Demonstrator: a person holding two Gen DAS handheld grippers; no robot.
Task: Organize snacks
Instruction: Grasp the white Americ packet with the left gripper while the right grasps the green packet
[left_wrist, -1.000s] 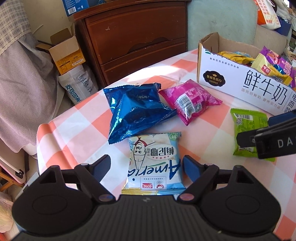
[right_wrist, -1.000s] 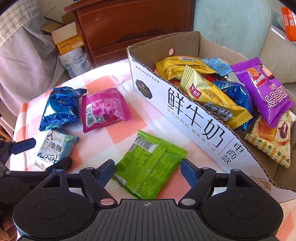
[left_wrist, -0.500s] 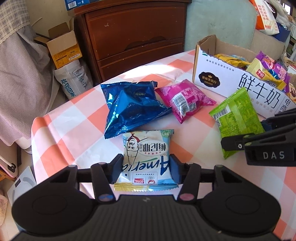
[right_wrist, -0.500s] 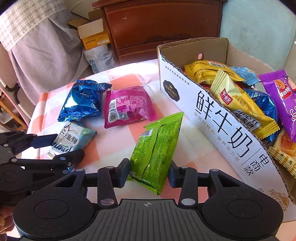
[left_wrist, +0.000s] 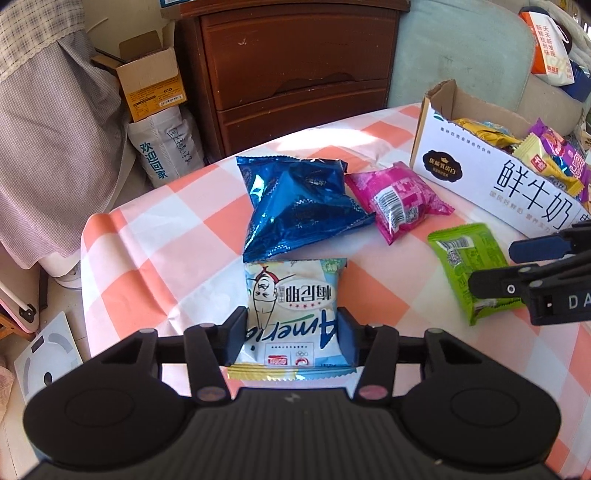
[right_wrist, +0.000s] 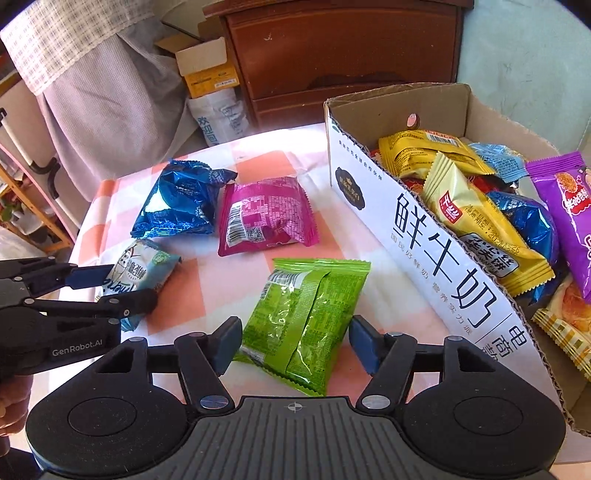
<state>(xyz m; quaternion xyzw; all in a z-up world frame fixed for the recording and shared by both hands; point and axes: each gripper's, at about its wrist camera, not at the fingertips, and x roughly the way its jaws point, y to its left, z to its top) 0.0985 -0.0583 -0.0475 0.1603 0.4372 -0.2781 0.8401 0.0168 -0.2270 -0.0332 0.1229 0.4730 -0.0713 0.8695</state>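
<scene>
My left gripper (left_wrist: 291, 339) is shut on the near end of a white and light-blue snack packet (left_wrist: 291, 295), which lies on the checked tablecloth (left_wrist: 155, 258). From the right wrist view that gripper (right_wrist: 129, 286) shows at the left edge with the same packet (right_wrist: 144, 262). The jaws of my right gripper (right_wrist: 295, 343) are opening; a green packet (right_wrist: 306, 314) lies flat between them, and the pads stand clear of it. A blue foil bag (left_wrist: 295, 206) and a pink packet (left_wrist: 399, 199) lie further back. The milk carton box (right_wrist: 424, 229) on the right holds several snacks.
The table's edge drops off at the left (left_wrist: 88, 258). Beyond it stand a brown dresser (left_wrist: 295, 66), an open cardboard box (left_wrist: 155, 85) on a white bag, and a scale (left_wrist: 44, 354) on the floor. A hand (right_wrist: 14, 406) holds the left gripper.
The left jaws closed on the white packet and stay there. The right jaws closed on the green packet and tipped it on edge, then spread; the packet now lies flat.
</scene>
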